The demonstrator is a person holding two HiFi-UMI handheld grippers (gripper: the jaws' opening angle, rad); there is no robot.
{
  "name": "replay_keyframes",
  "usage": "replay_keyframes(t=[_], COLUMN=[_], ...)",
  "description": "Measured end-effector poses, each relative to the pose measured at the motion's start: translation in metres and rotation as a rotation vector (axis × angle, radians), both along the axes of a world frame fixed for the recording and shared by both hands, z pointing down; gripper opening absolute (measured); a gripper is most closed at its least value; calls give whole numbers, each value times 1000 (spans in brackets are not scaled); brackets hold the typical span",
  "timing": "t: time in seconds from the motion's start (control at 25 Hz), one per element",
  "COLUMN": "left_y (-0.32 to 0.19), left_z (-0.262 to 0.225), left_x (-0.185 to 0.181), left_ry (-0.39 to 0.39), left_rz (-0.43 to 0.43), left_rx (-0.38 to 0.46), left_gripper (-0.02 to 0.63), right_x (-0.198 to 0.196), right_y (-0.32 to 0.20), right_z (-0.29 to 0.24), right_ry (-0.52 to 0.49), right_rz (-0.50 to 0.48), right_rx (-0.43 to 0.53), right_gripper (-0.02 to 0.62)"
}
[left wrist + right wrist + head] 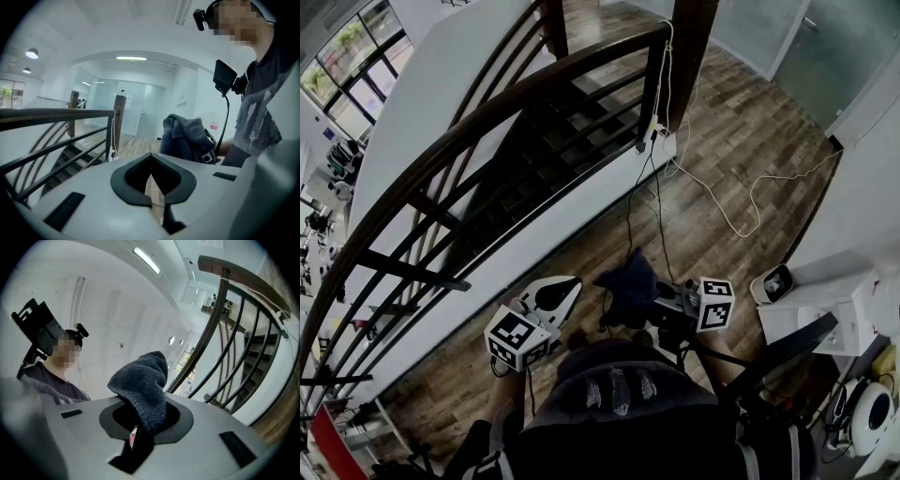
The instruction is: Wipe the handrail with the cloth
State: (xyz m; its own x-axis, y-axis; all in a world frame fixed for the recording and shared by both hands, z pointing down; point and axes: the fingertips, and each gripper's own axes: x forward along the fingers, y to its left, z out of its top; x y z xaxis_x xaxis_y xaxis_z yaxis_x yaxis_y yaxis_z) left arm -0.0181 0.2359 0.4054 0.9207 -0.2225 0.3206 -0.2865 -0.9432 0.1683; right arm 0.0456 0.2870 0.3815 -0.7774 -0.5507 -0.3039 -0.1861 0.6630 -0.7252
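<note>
The right gripper (140, 427) is clamped on the dark terry cloth (143, 380), held apart from the curved wooden handrail (487, 108). The left gripper (152, 187), also clear of the handrail, has its jaws together, gripping nothing.

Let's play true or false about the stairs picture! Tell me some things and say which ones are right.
1. The right gripper holds a dark cloth. True.
2. The left gripper holds a sponge. False: its jaws are together with nothing between them.
3. The cloth is rubbing the handrail. False: it is held apart from the handrail, close to the person.
4. The floor is made of wooden boards. True.
5. The handrail is bright white. False: it is dark brown.
</note>
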Motion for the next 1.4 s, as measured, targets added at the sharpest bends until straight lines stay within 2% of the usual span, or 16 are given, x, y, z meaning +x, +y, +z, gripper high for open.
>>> replay_keyframes(t=[0.12,0.24,0.36,0.48,0.56,0.68,0.76,0.84,0.96,1.08,1.2,1.32,1.4], left_y=[20,25,8,-37,-77,-142,-185,-223,-274,-319,-353,-365,-375], left_z=[2,4,7,19,24,30,29,26,21,17,25,34,33], left_x=[41,70,80,77,76,77,74,73,88,125,166,203,221], left_ry=[-33,-44,-66,-86,-81,-25,21,51,-6,-27,-16,-5,3], left_rz=[64,93,79,37,10,-29,-44,-36,-21,-46,-125,-207,-257], left_rx=[34,59,64,60,68,57,31,3,14,19,-30,-104,-124], left_gripper=[8,8,8,8,8,8,8,8,8,8,8,8,8], right_x=[46,90,117,139,158,197,227,260,326,406,476,535,564], right_y=[19,17,-5,-58,-110,-203,-276,-349,-459,-563,-658,-724,-752], right_z=[12,25,33,40,41,40,32,12,-29,-65,-78,-58,-35], right_ry=[-15,-23,-15,45,167,463,670,834,942,1010,1157,1434,1623], right_rz=[78,149,174,215,253,328,404,491,627,731,768,745,688], right_rx=[-34,-79,-97,-107,-95,-76,-80,-61,-14,30,48,23,2], right_gripper=[58,58,57,58,58,58,58,58,58,57,58,57,58])
